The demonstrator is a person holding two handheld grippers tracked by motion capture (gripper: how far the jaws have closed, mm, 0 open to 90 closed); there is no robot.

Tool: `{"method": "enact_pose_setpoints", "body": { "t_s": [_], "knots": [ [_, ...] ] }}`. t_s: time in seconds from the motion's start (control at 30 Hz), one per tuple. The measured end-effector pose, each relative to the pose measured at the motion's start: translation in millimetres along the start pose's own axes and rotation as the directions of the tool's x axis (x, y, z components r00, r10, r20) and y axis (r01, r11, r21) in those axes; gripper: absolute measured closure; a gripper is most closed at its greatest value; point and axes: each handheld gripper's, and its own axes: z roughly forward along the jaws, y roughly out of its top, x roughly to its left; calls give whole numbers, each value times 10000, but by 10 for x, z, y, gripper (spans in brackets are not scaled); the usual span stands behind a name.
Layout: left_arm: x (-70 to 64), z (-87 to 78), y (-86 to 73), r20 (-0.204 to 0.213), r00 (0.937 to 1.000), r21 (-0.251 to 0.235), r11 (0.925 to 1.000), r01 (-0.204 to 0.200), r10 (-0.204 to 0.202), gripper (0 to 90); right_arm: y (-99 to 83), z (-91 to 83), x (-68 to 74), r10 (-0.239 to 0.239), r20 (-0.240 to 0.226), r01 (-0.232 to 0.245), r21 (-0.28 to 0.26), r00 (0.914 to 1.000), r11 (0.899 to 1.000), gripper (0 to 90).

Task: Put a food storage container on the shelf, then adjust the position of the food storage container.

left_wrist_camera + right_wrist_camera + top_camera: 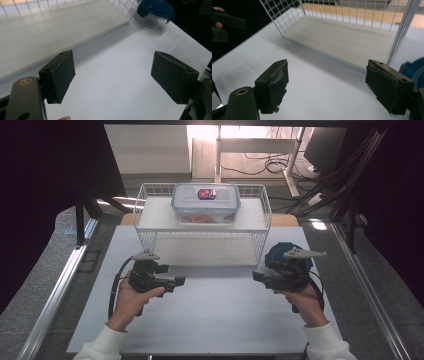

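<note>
Your left gripper [176, 281] hovers released over the white table [210, 320]. Your right gripper [257, 276], jaws spread and empty, sits just beside the round blue-lidded container [280, 254]. You're at the approach; next I'd swing onto it.

The table [210, 320] has a flat white top. Shiny metal rails [55, 295] run along both of its sides. The floor [30, 285] is grey and speckled. Dark curtains [45, 175] hang at the left and right. Behind the table stands a pale desk [255, 145] with thin metal legs. Black cables [272, 165] lie tangled on the floor under it. Bright light falls there.
</note>
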Motion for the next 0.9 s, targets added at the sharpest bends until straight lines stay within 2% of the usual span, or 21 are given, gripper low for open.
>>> {"method": "enact_pose_setpoints", "body": {
  "t_s": [0.17,0.27,0.33,0.37,0.4,0.43,0.53,0.63,0.9],
  "knots": [
    [-38,84,-178,154,9998,232,9997,-109,105,184,-155,53,15,95,20,-96,371,10000,9993,218],
    [-34,100,-216,294,9996,119,9999,22,-25,189,-216,60,18,184,74,-188,522,9998,9985,227],
    [-30,136,-224,326,9995,279,9996,40,-49,186,-265,65,14,243,177,-253,581,9995,9980,232],
    [-56,153,-240,0,10000,357,9993,-79,79,188,-300,81,6,288,251,-304,653,9993,9974,233],
    [-56,153,-240,0,10000,357,9993,-79,79,189,-309,88,6,294,279,-312,677,9992,9972,234],
    [-90,160,-260,-44,9997,512,9984,-245,247,188,-320,93,9,346,300,-367,728,9990,9967,237],
    [-107,156,-273,-13,9997,519,9983,-250,251,188,-330,91,18,307,254,-326,761,9992,9966,245],
    [-123,150,-280,-159,9994,498,9983,-300,308,187,-334,77,27,116,276,-136,745,9996,9971,253],
    [-90,155,-292,-249,9993,564,9980,-280,295,185,-347,95,-4,123,265,-150,1043,9996,9944,292]
  ]
}}
